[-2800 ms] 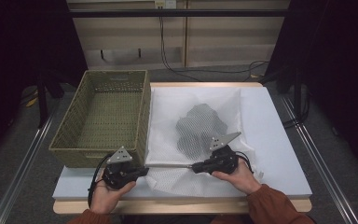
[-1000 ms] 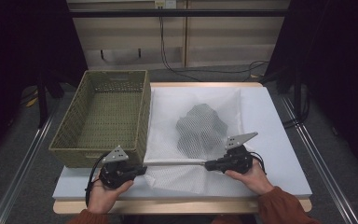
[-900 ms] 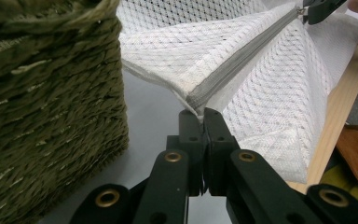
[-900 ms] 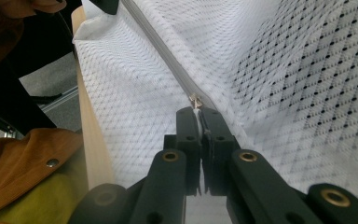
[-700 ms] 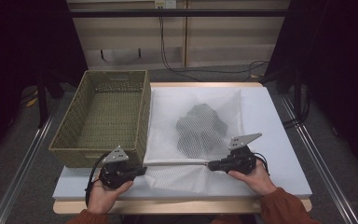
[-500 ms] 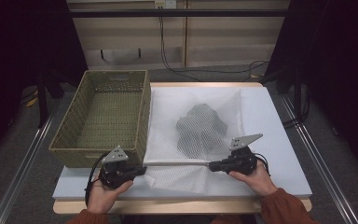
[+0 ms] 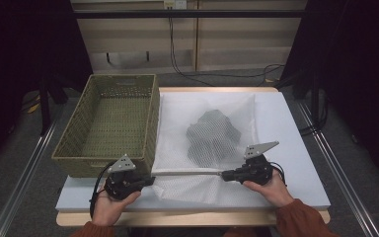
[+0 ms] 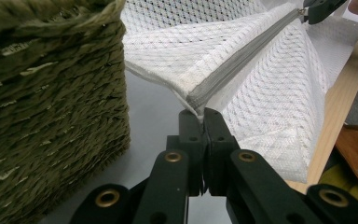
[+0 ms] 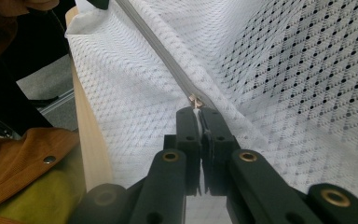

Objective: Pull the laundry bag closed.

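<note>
A white mesh laundry bag (image 7: 177,123) lies flat on the table with a dark garment (image 7: 212,138) inside it. Its grey zipper (image 7: 187,173) runs taut along the near edge between my two grippers. My left gripper (image 7: 150,180) is shut on the bag's zipper end (image 8: 193,100), close to the basket's corner. My right gripper (image 7: 224,174) is shut on the small metal zipper pull (image 9: 196,100). Behind that pull, the zipper (image 9: 154,44) looks closed back to the left gripper (image 9: 98,3). The right gripper (image 8: 317,7) appears at the far end of the zipper in the left gripper view.
A woven olive basket (image 7: 106,158) stands empty at the left, its near corner right beside my left gripper (image 8: 201,114). The bag rests on a pale foam board (image 7: 296,148) over a wooden tabletop edge (image 7: 192,217). Metal rails run along both sides.
Compared with the earliest frame, my right gripper has moved rightward along the zipper. Over the last second it has barely shifted. The left gripper has held its place.
</note>
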Demonstrator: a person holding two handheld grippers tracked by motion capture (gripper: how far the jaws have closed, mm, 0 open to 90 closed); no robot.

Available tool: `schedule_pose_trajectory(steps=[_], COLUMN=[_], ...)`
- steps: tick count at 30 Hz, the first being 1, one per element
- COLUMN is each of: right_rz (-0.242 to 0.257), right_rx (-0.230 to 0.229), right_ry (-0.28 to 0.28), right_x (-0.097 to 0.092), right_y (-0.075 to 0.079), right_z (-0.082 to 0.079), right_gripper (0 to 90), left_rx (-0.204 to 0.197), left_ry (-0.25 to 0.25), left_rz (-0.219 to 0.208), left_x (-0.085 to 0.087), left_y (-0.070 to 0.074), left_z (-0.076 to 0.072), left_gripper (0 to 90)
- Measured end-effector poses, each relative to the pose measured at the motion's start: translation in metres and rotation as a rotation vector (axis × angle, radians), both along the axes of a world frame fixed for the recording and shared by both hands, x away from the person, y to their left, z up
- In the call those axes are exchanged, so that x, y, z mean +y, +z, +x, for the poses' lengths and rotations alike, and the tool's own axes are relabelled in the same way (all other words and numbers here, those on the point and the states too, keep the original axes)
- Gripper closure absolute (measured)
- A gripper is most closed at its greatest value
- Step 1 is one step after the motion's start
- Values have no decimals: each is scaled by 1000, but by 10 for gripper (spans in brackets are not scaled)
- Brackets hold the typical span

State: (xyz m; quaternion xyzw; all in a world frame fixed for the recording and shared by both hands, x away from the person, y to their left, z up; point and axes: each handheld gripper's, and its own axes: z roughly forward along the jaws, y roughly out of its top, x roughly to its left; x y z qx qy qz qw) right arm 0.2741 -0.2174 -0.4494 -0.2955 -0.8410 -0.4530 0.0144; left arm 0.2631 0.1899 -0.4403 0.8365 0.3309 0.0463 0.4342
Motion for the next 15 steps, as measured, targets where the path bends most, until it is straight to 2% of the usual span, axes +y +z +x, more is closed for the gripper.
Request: schedule_pose_trajectory(steps=[15], right_rz=[1], right_rx=[-8], right_ry=[-16], right_x=[-7], right_y=[1], right_z=[-2], right_gripper=[868], left_rx=[3], left_ry=[-5], left_rz=[0], left_x=[-1], left_y=[-1], left_z=[0], left_gripper=[881])
